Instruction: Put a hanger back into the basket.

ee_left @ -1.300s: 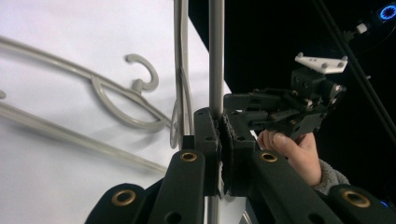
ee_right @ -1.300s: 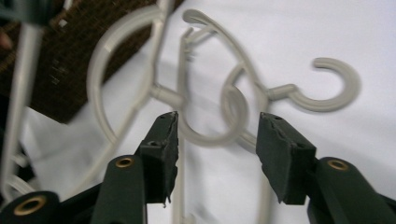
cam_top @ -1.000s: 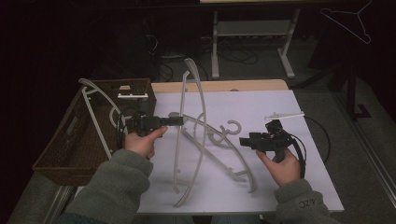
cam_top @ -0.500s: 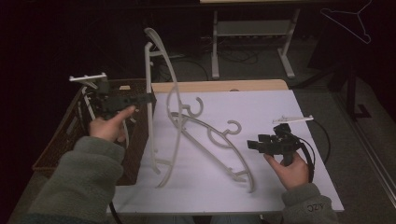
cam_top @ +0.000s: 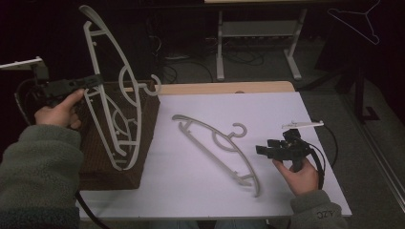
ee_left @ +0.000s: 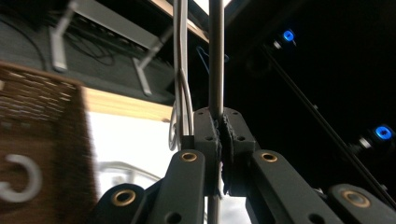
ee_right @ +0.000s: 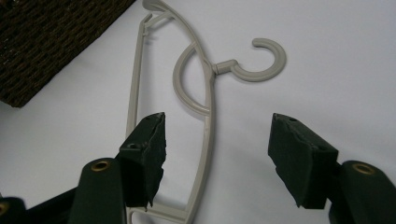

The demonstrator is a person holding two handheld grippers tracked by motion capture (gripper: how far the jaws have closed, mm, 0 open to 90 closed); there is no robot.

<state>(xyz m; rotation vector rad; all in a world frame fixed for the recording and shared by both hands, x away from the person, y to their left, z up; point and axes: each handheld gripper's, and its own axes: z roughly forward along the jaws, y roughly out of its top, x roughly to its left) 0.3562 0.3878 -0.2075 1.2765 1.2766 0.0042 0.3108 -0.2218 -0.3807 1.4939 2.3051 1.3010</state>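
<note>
- The left tool (cam_top: 93,82) is clamped on a bar of the raised hanger (cam_top: 111,90), which stands on end over the wicker basket (cam_top: 143,143) at the counter's (cam_top: 315,191) left edge.
- The right tool (cam_top: 262,149), its jaws just widened with nothing between the pads, sits just right of the flat hanger (cam_top: 217,145).
- That hanger's long axis runs diagonally toward the near edge (the right hand is nearer).

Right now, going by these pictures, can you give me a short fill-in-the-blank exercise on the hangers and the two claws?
1. The left claw is shut on a grey hanger held upright over the woven ____.
2. The second hanger lies flat on the ____ table.
3. The right claw has its jaws ____, gripping nothing.
4. In the high view, the flat hanger's hook points toward the ____ claw.

Missing words: basket; white; open; right
</note>
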